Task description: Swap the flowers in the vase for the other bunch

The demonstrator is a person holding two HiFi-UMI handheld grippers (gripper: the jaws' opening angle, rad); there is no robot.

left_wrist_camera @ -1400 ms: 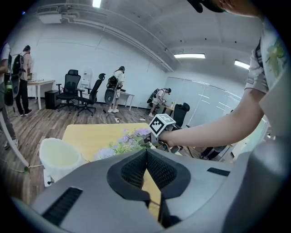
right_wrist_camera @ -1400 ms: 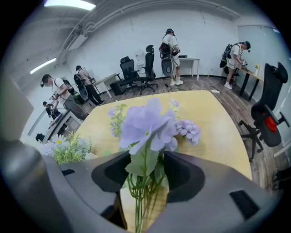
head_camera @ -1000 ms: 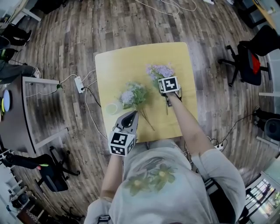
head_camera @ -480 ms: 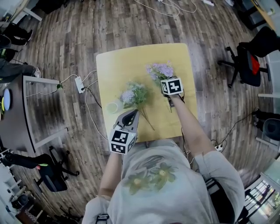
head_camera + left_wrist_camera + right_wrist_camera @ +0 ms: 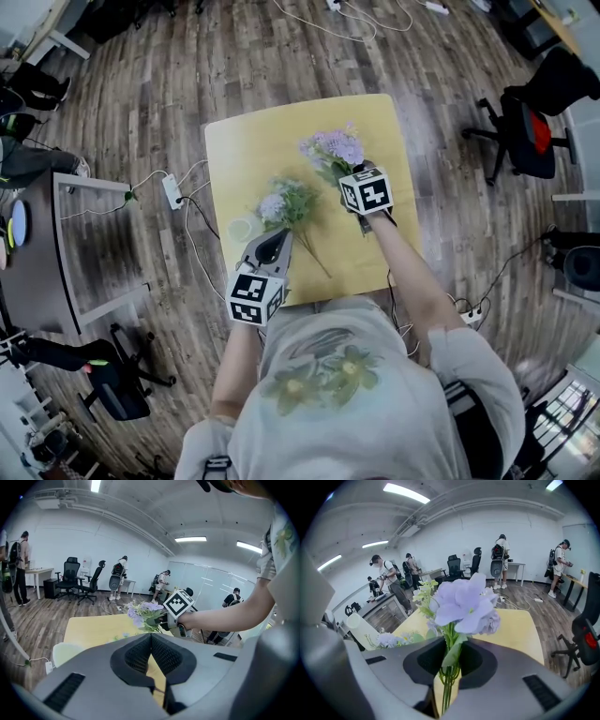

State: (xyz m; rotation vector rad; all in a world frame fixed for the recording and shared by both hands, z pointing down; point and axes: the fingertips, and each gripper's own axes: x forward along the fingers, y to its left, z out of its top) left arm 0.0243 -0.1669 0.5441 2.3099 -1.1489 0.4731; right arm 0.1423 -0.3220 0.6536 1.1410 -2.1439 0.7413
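My right gripper (image 5: 345, 174) (image 5: 451, 652) is shut on the green stems of a purple flower bunch (image 5: 328, 148) (image 5: 465, 603) and holds it above the yellow table (image 5: 281, 127). Its jaws have just been closing, with the stems between them. A second bunch, pale purple with green leaves (image 5: 286, 203) (image 5: 389, 640), lies on the table's middle. A small whitish vase (image 5: 241, 230) (image 5: 64, 652) stands left of that bunch. Near the front edge my left gripper (image 5: 278, 238) (image 5: 151, 637) hovers beside the vase, shut and holding nothing. The left gripper view shows the lifted purple bunch (image 5: 143, 613) too.
A white power strip (image 5: 172, 180) and cables lie on the wood floor left of the table. An office chair (image 5: 530, 131) stands to the right, a dark desk (image 5: 37, 244) to the left. Several people stand at desks in the background.
The right gripper has risen with the purple bunch, lifting it off the table and tipping the blooms up. The left gripper rose slightly.
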